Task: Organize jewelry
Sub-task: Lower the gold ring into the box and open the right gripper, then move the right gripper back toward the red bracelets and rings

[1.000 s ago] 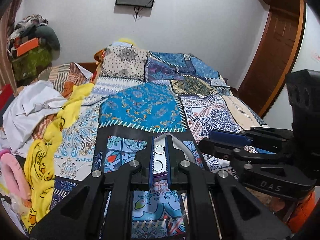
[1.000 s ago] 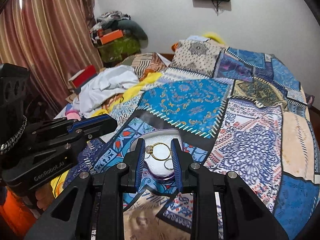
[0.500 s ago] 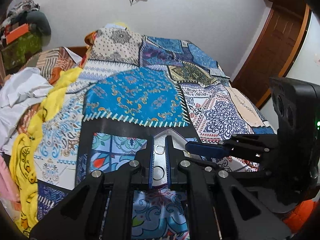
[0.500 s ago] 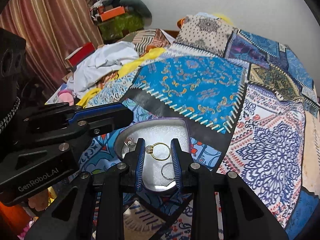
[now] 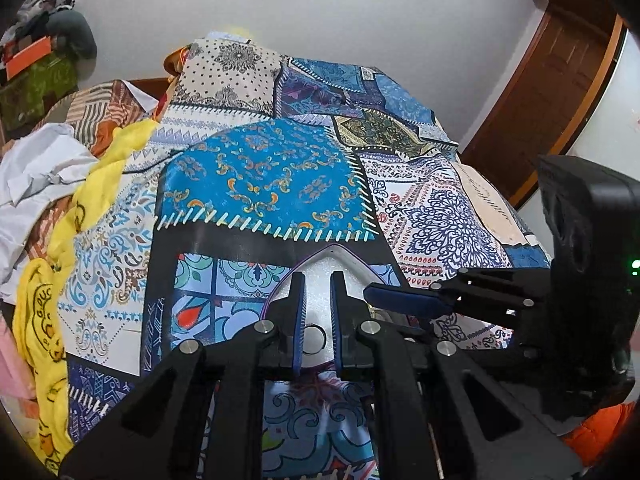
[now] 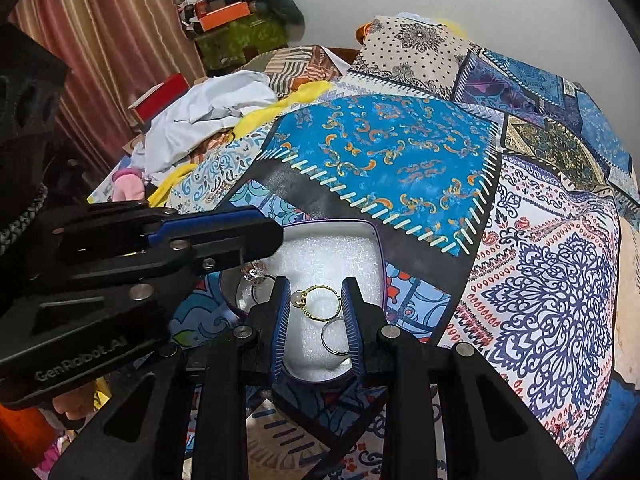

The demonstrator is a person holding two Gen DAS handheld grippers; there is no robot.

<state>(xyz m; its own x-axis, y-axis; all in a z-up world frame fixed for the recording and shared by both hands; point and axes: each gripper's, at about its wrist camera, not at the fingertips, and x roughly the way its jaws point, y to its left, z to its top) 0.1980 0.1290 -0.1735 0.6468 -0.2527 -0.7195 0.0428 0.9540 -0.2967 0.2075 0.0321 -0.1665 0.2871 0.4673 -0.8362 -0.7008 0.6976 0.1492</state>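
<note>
A heart-shaped jewelry box [image 6: 376, 240] with white foam lining lies open on the patchwork bedspread; it also shows in the left wrist view [image 5: 340, 256]. My right gripper [image 6: 315, 294] is shut on a gold ring [image 6: 318, 302] and holds it just over the foam. A silver ring [image 6: 334, 338] lies on the foam below it, and a sparkly stone ring [image 6: 252, 272] sits at the box's left. My left gripper [image 5: 317, 288] hovers over the box with a narrow gap between its fingers; a silver ring [image 5: 314, 338] shows behind them. Whether it grips anything is hidden.
The patchwork bedspread [image 6: 400, 152] covers the bed. Yellow cloth [image 5: 44, 304] and white cloth [image 5: 36, 176] are piled along the left edge. A curtain [image 6: 100, 40] and stacked clutter [image 6: 236, 28] stand at the far left. A wooden door [image 5: 552, 92] is at the right.
Both grippers have moved forward and down over the box. The right gripper still holds the gold ring, now lower and close above the foam. The left gripper's gap has widened slightly.
</note>
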